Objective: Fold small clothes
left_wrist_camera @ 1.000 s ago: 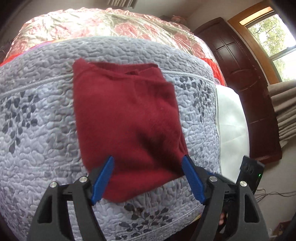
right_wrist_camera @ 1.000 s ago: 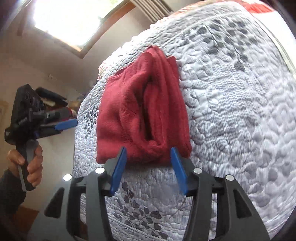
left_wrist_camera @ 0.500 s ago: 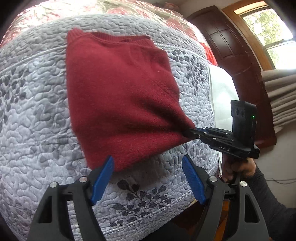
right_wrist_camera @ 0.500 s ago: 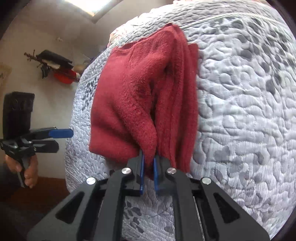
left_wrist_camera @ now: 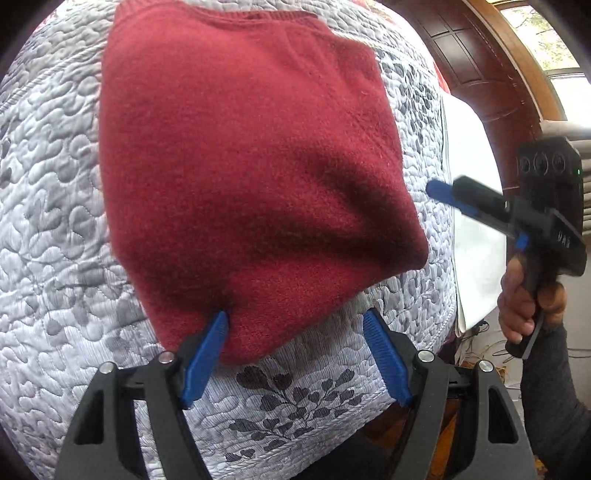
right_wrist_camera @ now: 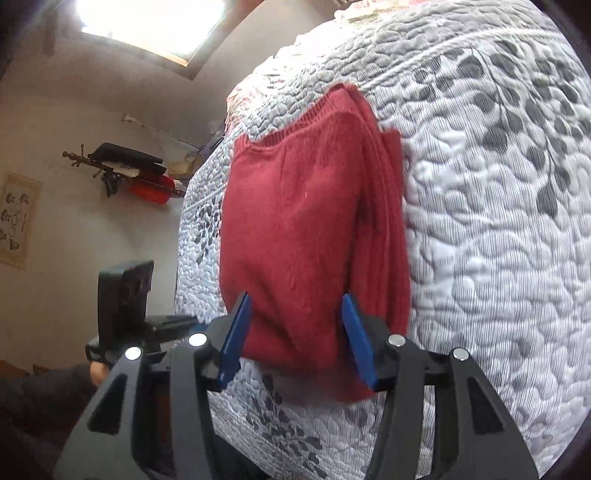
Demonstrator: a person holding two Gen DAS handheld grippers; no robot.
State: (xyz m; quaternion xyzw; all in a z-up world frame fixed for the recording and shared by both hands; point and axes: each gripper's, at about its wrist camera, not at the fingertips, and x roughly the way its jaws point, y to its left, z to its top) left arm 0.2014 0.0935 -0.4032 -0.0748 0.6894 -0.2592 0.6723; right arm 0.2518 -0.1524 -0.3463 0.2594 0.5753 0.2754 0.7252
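A folded dark red sweater (left_wrist_camera: 251,166) lies flat on the grey quilted bedspread (left_wrist_camera: 55,221). My left gripper (left_wrist_camera: 295,325) stands open at the sweater's near edge, its left finger touching the hem and the right finger over bare quilt. In the right wrist view the sweater (right_wrist_camera: 306,229) shows its stacked folded layers along the right side. My right gripper (right_wrist_camera: 295,306) is open, its fingers on either side of the near corner without pinching it. From the left wrist view the right gripper (left_wrist_camera: 443,192) hovers just off the sweater's right side, held by a hand (left_wrist_camera: 524,295).
The bed's near edge (left_wrist_camera: 295,435) runs under my left gripper. A white sheet (left_wrist_camera: 472,206) shows at the bed's right side, with a dark wooden door (left_wrist_camera: 480,74) behind. A floral blanket (right_wrist_camera: 354,11) lies at the far end. A wall rack (right_wrist_camera: 129,166) holds items.
My right gripper, shut on the sweater's near corner half a second ago, has opened and drawn back off it. My left gripper has moved in closer to the sweater's near edge, staying open.
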